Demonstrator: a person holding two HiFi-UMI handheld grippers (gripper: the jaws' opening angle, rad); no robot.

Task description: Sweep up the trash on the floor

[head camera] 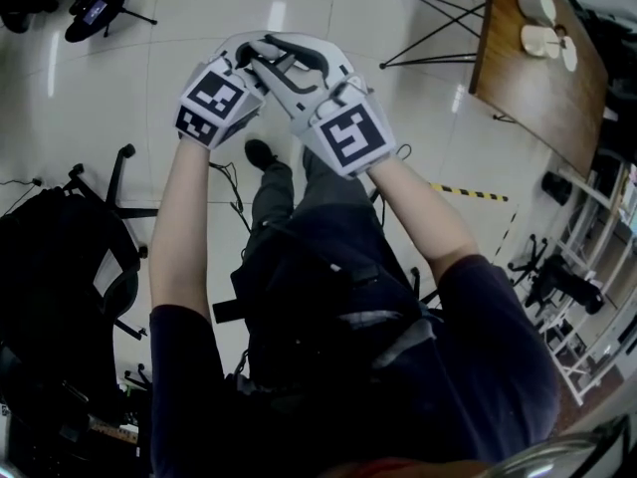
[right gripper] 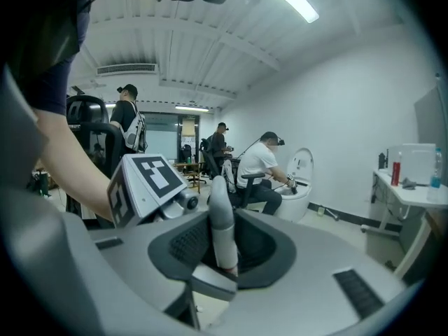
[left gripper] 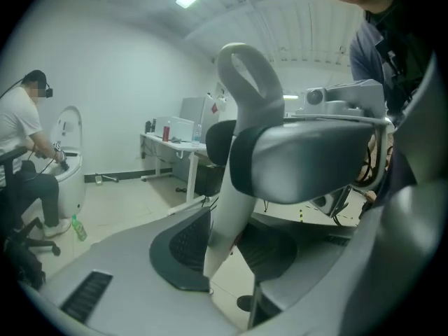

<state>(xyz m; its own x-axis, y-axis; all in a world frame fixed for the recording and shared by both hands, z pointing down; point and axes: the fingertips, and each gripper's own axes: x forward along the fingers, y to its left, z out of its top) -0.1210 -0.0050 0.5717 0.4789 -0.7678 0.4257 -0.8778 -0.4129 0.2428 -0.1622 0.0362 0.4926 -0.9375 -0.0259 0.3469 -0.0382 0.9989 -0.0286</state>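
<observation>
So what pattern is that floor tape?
The floor tape has yellow-and-black stripes; head view shows it best.

The table (head camera: pixel 537 98) runs off the head view's top edge; the person's torso (head camera: pixel 328 307) hides the floor (head camera: pixel 100 88) beneath. Items (left gripper: pixel 166 131) on the far desk (left gripper: pixel 178 145) are too small to tell.

Straight past the jaws, 1 seated person (right gripper: pixel 259 164) faces a white pod (right gripper: pixel 306 165); a desk (right gripper: pixel 406 192) stands far right.

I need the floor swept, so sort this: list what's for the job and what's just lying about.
For the job: left claw, right claw, floor; nothing to sweep with shows.
Lying about: office chair, wooden table, striped tape.
</observation>
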